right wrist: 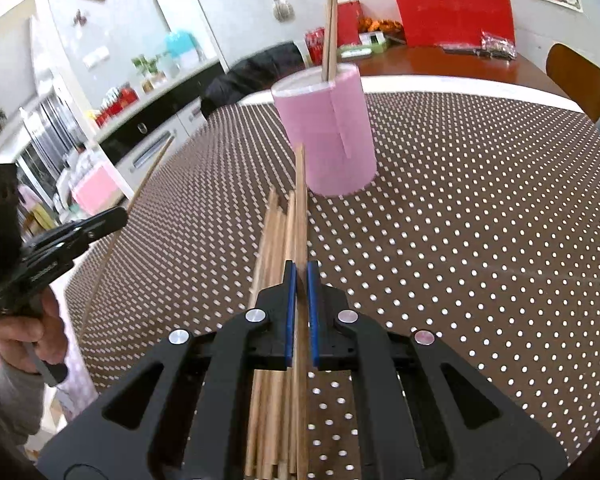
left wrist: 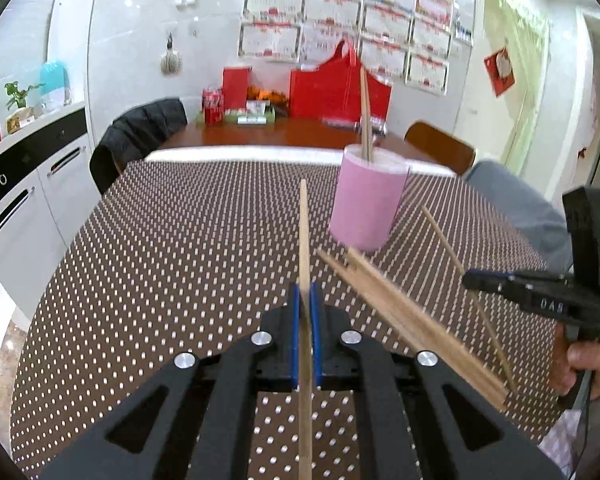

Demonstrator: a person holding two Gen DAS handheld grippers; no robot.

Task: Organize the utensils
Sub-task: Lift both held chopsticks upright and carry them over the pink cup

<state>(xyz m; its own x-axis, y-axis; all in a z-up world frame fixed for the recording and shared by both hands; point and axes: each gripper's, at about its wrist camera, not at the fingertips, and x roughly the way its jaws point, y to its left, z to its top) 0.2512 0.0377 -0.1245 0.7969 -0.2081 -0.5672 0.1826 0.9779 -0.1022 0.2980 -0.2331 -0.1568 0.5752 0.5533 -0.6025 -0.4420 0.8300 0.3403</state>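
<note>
A pink cylinder holder (left wrist: 368, 200) stands on the dotted tablecloth with two wooden chopsticks (left wrist: 366, 116) upright in it; it also shows in the right wrist view (right wrist: 328, 132). My left gripper (left wrist: 309, 294) is shut on one chopstick (left wrist: 305, 232) held above the table, pointing ahead. My right gripper (right wrist: 300, 276) is shut on another chopstick (right wrist: 300, 200), above a pile of several loose chopsticks (right wrist: 274, 248) lying on the cloth. The pile (left wrist: 400, 304) lies right of my left gripper. The right gripper (left wrist: 470, 280) appears at the right edge there, the left gripper (right wrist: 120, 214) at the left edge of the right wrist view.
The brown tablecloth with white dots (left wrist: 180, 240) covers the table. Behind it stand a wooden table (left wrist: 280, 132) with red bags and a can, a chair with a black jacket (left wrist: 140, 132), and white cabinets (left wrist: 28, 184) at the left.
</note>
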